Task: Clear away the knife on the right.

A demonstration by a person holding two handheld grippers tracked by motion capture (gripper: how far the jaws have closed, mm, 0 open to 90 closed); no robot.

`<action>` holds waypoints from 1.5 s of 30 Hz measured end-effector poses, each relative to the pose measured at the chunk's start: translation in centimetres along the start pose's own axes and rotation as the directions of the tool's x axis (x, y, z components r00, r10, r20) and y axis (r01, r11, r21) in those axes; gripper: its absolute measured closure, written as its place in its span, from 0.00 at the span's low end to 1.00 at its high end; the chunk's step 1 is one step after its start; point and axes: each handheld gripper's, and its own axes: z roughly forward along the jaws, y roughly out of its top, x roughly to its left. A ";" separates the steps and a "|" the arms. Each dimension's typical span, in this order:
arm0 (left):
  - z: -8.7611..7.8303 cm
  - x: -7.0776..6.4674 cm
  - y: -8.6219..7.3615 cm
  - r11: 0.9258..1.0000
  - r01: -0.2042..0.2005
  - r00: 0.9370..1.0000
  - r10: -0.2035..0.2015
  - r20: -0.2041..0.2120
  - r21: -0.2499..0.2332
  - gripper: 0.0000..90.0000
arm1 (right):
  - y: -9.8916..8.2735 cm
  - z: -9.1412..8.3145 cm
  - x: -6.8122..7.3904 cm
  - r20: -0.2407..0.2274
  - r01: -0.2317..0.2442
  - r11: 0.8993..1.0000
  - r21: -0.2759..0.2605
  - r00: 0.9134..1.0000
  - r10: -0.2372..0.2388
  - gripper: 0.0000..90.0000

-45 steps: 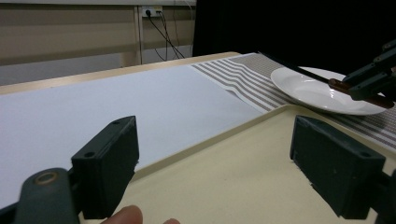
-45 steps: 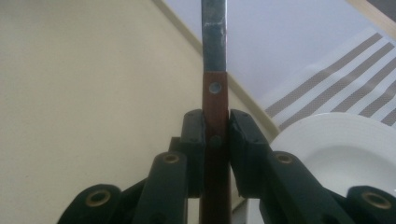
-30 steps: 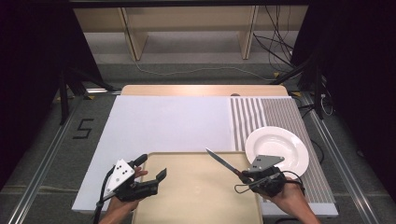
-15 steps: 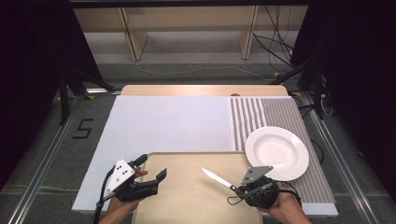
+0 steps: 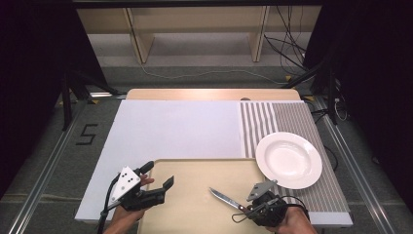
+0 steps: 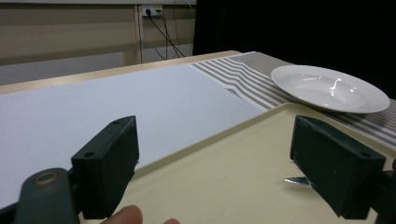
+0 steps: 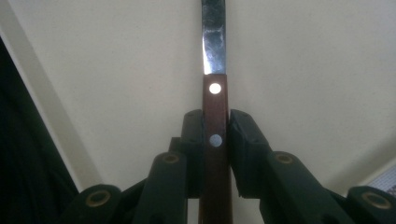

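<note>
Wooden-handled knife clamped in right gripper over tray.

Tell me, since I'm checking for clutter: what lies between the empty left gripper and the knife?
Only bare tray separates the left gripper from the knife, seen from the high view.

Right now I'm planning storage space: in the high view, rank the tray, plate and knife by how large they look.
1. Tray, largest, though partly cut off by the frame's bottom edge.
2. Plate.
3. Knife, smallest; its handle end is hidden in the right gripper.
</note>
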 end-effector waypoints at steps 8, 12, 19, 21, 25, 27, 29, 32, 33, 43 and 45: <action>0.0 0.0 0.0 1.000 0.000 1.000 0.000 0.001 0.000 0.17 | -0.2 0.7 0.4 -0.015 -0.007 0.998 0.059 1.000 0.008 0.86; 0.0 0.0 0.0 1.000 0.000 1.000 0.000 0.001 0.000 0.17 | -0.3 0.9 0.4 -0.019 -0.011 0.997 0.072 1.000 0.013 0.82; 0.1 0.0 -0.1 1.000 -0.002 1.000 0.002 0.002 0.003 0.17 | 0.4 0.2 0.5 -0.013 0.034 0.999 -0.008 0.999 -0.034 0.70; 0.1 0.0 -0.1 1.000 -0.003 1.000 0.003 0.002 0.003 0.17 | 0.5 0.1 0.4 -0.017 0.048 0.998 -0.032 0.999 -0.049 0.73; 0.1 0.0 -0.1 1.000 -0.004 1.000 0.004 0.001 0.003 0.17 | 1.1 0.2 1.0 -0.019 0.103 0.991 -0.085 0.994 -0.106 0.88; 0.1 0.0 -0.1 1.000 -0.003 1.000 0.003 0.000 0.005 0.17 | 1.2 0.5 1.3 -0.023 0.125 0.989 -0.079 0.992 -0.127 0.94; 0.1 0.0 -0.1 1.000 -0.003 1.000 0.003 0.000 0.005 0.17 | 1.4 0.8 1.6 -0.027 0.157 0.986 -0.063 0.987 -0.159 0.98; 0.1 0.0 -0.1 1.000 -0.002 1.000 0.002 0.000 0.003 0.17 | 1.5 1.5 1.8 -0.024 0.207 0.978 -0.036 0.978 -0.208 1.00; 0.0 0.0 -0.1 1.000 0.000 1.000 0.000 0.000 0.001 0.17 | 1.5 1.7 2.0 -0.028 0.213 0.977 -0.027 0.976 -0.214 1.00; 0.0 0.0 -0.1 1.000 -0.001 1.000 0.001 -0.001 0.003 0.17 | 1.4 2.4 2.1 -0.022 0.238 0.971 0.012 0.971 -0.238 1.00; 0.0 0.0 -0.1 1.000 -0.002 1.000 0.002 -0.001 0.003 0.17 | 1.4 2.4 2.0 -0.021 0.236 0.972 0.020 0.972 -0.235 1.00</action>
